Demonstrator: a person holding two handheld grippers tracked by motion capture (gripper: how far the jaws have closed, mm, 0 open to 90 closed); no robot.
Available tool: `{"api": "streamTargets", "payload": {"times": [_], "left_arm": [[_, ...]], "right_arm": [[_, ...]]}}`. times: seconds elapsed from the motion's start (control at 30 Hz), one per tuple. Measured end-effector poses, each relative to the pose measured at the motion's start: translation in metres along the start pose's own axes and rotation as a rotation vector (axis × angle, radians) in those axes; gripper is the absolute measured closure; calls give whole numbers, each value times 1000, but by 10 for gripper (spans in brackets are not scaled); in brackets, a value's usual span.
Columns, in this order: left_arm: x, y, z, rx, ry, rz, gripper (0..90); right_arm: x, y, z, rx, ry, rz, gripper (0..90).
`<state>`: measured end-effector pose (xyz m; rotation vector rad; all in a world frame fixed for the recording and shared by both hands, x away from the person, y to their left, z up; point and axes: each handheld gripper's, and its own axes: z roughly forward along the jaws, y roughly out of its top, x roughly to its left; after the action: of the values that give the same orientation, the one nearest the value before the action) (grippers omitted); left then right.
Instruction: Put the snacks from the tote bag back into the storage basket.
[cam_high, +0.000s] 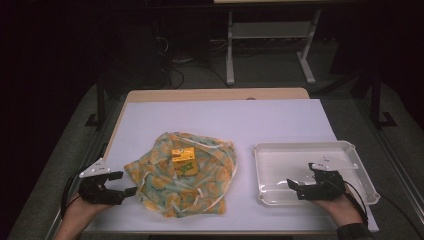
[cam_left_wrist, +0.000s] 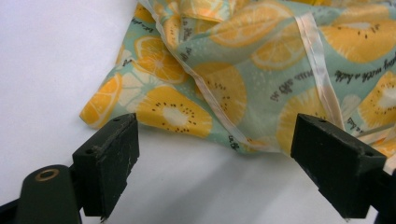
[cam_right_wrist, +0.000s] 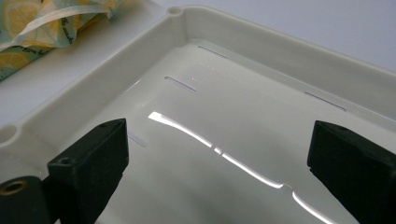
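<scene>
both grippers open: left gripper (cam_high: 121, 184) by cloth (cam_high: 200, 187), right gripper (cam_high: 294, 186) over tray (cam_high: 367, 175).

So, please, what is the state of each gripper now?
Left gripper: open, holding nothing, at the edge of the fruit-print cloth.
Right gripper: open, holding nothing, over the white tray.

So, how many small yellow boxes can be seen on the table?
1. The yellow box lies on top of the fruit-print cloth, near its middle, left of the white tray. The crumpled cloth may hide others under its folds.
</scene>
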<state>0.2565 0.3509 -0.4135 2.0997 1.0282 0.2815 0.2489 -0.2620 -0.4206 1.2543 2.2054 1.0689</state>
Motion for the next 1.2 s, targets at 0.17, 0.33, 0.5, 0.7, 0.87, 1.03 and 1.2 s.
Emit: {"api": "streamTargets", "payload": {"times": [0.17,0.33,0.5,0.7,0.87,1.03,1.2], "left_arm": [[-1,5,-4,-14,-7,-9,196],[-2,11,-6,-16,-15,-15,254],[-4,18,-6,-23,-22,-18,358],[-11,30,-5,-43,-38,-21,452],[-15,36,-3,-48,-39,-16,555],[-20,46,-1,-71,-61,-14,698],[-24,54,-1,-91,-85,-16,866]], "right_arm": [[0,0,0,0,1,-1,50],[1,0,1,6,1,-9,50],[1,1,1,7,-6,-10,50],[0,0,1,10,-12,-12,50],[-1,0,0,10,-14,-13,51],[-1,0,1,10,-13,-14,52],[-1,-1,1,11,-13,-10,54]]}}
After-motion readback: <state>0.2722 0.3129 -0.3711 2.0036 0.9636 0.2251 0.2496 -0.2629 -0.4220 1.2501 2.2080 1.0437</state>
